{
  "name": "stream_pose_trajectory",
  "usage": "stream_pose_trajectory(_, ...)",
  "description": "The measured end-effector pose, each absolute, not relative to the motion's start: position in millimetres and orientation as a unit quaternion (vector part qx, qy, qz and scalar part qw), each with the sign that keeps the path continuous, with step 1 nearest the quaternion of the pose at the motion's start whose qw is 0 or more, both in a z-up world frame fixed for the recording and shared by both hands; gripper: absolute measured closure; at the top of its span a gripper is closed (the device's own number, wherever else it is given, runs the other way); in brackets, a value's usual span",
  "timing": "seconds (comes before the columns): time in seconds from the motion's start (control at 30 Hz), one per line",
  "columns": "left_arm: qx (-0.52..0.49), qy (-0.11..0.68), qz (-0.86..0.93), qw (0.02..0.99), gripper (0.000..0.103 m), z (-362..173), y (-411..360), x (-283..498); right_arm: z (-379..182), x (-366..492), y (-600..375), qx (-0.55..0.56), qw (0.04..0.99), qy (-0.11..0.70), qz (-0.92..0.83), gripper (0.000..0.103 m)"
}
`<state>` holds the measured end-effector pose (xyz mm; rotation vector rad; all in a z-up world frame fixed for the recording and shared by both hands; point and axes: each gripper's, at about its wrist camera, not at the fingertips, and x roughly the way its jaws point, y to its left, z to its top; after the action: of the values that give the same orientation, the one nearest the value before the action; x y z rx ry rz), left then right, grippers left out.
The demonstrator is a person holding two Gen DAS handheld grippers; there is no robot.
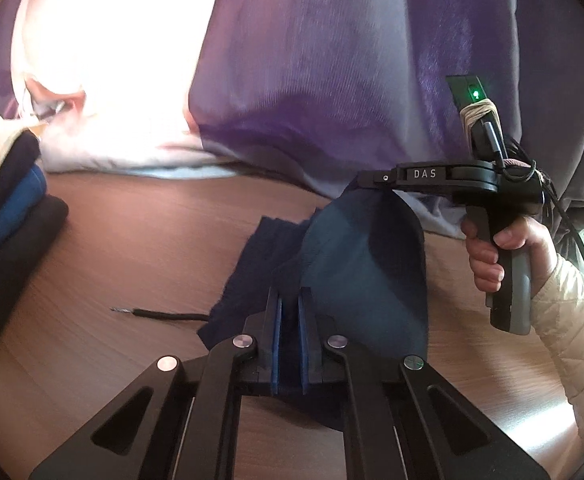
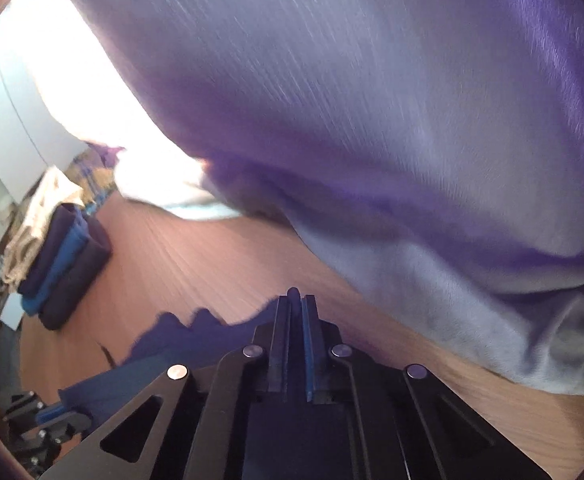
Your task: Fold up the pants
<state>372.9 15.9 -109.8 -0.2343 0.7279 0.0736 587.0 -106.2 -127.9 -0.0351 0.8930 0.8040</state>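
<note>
Both grippers have hold of the dark blue pants [image 1: 356, 264], which hang lifted between them over the wooden table [image 1: 139, 248].

In the left wrist view, the left gripper [image 1: 289, 312] sits at the bottom centre, its jaws drawn close with dark cloth pinched between the blue pads [image 1: 277, 332]. From there the pants rise up and to the right as a taut, slightly blurred sheet, up to the right gripper [image 1: 372, 180] in the right middle of the frame. That one is clamped on the top edge of the cloth, and the person's right hand [image 1: 492, 256] grips its handle below, a pale quilted sleeve [image 1: 572, 320] running off toward the lower right. Part of the pants still trails on the table just left of the left gripper, and a thin black cord [image 1: 159, 314] lies on the wood beside it.

In the right wrist view, the right gripper [image 2: 296, 308] is closed at bottom centre, with a bit of dark cloth poking out at its tips; the pants [image 2: 179, 344] stretch away to the lower left, where the left gripper [image 2: 51, 416] shows at the frame edge.

A stack of folded clothes [image 1: 7, 232] stands at the left edge of the table. A purple drape [image 1: 352, 60] fills the upper right of both views.
</note>
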Motion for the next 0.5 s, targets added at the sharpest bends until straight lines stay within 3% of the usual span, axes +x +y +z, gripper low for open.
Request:
stream_pose_trajectory(0.23,-0.122,0.37,0.061,0.919,0.094,-113.9,32.7,371.8,-107.2,582.0,-79.5,-0.042,0.833,0.378,0.401,0.097)
stream_pose_trajectory(0.5,-0.142,0.405,0.088,0.899,0.093,-137.6,50.6,374.7,-144.6,595.0,-42.2,-0.055,0.809,0.423,0.404,0.097)
